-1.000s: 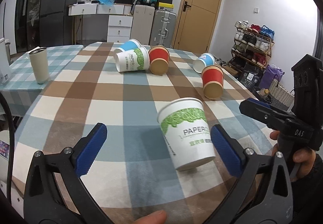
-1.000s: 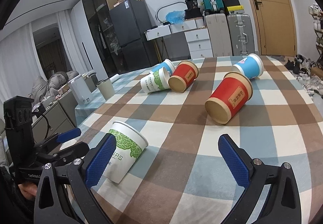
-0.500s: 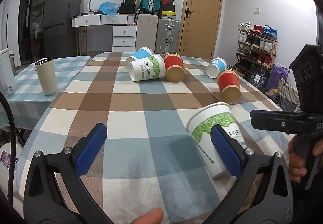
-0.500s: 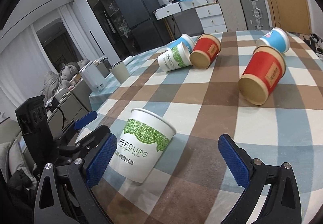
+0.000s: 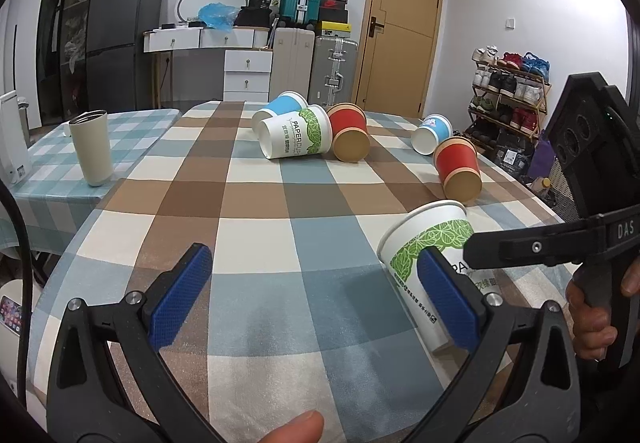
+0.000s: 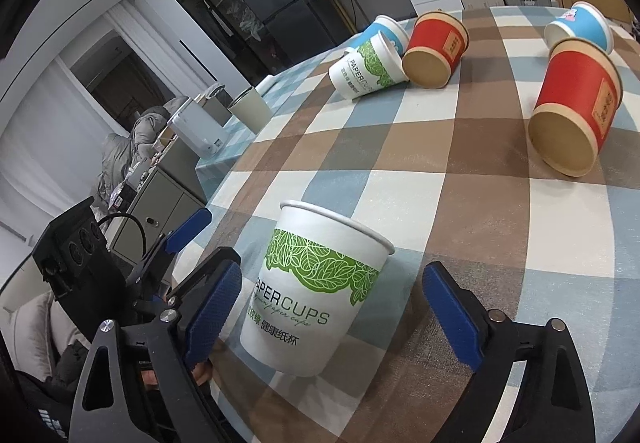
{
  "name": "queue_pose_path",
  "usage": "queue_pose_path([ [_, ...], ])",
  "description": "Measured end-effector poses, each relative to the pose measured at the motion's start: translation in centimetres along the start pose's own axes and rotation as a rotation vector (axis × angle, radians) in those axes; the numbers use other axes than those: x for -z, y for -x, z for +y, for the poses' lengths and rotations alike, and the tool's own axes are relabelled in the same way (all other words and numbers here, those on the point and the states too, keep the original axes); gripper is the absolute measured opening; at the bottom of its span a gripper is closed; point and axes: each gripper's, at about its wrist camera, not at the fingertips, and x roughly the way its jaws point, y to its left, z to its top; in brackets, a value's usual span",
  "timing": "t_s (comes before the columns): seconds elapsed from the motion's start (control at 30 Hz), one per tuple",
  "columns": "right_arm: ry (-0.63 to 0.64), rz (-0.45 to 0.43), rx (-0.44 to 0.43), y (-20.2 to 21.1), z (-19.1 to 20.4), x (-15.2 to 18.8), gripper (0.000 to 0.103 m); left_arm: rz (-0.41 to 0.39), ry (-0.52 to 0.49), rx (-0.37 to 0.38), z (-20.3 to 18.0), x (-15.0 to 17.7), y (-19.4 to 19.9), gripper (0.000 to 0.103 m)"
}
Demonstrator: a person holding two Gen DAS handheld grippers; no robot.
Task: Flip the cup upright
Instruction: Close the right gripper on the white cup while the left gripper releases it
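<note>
A white paper cup with a green leaf band (image 6: 312,295) stands mouth up on the checked tablecloth, between the open fingers of my right gripper (image 6: 332,315), not touched by either pad. In the left wrist view the same cup (image 5: 436,259) sits at the right, partly behind the right blue pad (image 5: 448,303). My left gripper (image 5: 312,299) is open and empty, with bare cloth between its fingers. The right gripper's black finger (image 5: 536,247) crosses in front of the cup there.
Several cups lie on their sides further back: a white and green one (image 5: 296,137), a blue one behind it (image 5: 280,105), two red ones (image 5: 350,131) (image 5: 458,167) and another blue one (image 5: 432,133). A cream tumbler (image 5: 92,147) stands on the side table at left.
The white cup has gone from lying tilted to standing mouth up. The right gripper has closed in around it. The left gripper has shifted left, so the cup sits at its right finger.
</note>
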Motion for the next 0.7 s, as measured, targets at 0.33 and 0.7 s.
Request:
queue_pose_path([
  [0.33, -0.052, 0.069, -0.054, -1.4, -0.7, -1.0, 0.074, -0.002, 0.0, 0.002, 0.1, 0.0, -0.1, 0.102],
  [0.7, -0.047, 0.069, -0.088, -0.8, -0.3, -0.9, 0.064, -0.003, 0.001, 0.001, 0.0, 0.0, 0.0, 0.102],
])
